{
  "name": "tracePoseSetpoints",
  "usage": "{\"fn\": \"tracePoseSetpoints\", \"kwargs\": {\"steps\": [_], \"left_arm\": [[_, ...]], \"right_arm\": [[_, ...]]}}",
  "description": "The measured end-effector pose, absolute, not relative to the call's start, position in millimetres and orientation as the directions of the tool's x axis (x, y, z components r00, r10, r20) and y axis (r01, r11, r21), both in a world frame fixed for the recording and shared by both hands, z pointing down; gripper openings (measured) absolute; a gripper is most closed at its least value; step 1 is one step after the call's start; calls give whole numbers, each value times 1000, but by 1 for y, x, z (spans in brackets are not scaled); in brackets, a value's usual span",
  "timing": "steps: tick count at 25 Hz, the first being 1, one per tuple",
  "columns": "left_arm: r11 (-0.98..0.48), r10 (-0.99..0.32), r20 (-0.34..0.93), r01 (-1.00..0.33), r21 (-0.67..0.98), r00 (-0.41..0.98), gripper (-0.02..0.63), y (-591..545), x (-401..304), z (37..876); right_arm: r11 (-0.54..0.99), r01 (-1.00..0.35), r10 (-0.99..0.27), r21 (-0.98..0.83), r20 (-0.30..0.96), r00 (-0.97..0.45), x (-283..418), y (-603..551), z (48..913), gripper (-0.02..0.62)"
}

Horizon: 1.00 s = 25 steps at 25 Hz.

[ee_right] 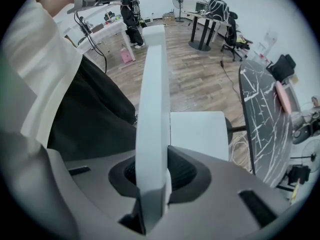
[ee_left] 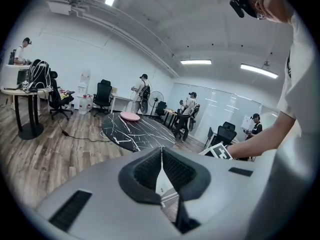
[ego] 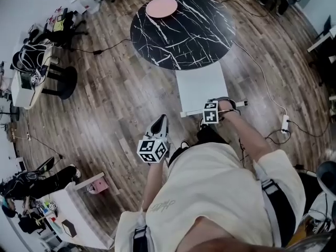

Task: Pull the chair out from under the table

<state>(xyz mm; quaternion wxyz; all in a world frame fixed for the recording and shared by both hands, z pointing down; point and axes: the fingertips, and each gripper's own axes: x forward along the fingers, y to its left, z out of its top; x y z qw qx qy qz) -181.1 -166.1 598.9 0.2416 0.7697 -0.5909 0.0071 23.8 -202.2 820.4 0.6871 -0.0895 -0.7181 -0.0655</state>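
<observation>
Chair pulling is the job right now. The white chair with the flat square seat (ego: 202, 85) stands on the brown wooden floor (ego: 110, 98). Its front edge is right at the rim of the round black table with white cracks (ego: 184, 30), and most of the seat shows out in the open. A pink round plate (ego: 161, 7) sits on the far side of the table.

The right gripper (ego: 218, 108) points down and is clamped tight on the top of the chair's thin white back. The right gripper view shows the back squeezed between both pads. The left gripper (ego: 159, 123) hangs free beside the person's body, well apart from the chair. Its jaws are pressed together with nothing in them.

To do this well, I think the grip must stay firm. The pull should go straight back, away from the table, flat along the floor. Pulling up or sideways could tip or twist the chair. The person's legs are just behind the chair, so they need to step back as it comes. A white cable (ego: 262, 83) lies on the floor near the chair, so the legs could catch on it.
</observation>
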Motion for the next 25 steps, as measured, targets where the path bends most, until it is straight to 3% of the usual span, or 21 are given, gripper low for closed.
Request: {"fn": "tracePoseSetpoints", "kwargs": {"steps": [15, 25], "left_arm": [[-375, -816, 292, -841, 389, 499, 23, -105, -180, 607], [-353, -823, 302, -851, 389, 480, 23, -83, -159, 605]], "right_arm": [[991, 127, 44, -42, 999, -17, 31, -102, 818, 84], [985, 155, 77, -72, 997, -29, 43, -46, 818, 89]]}}
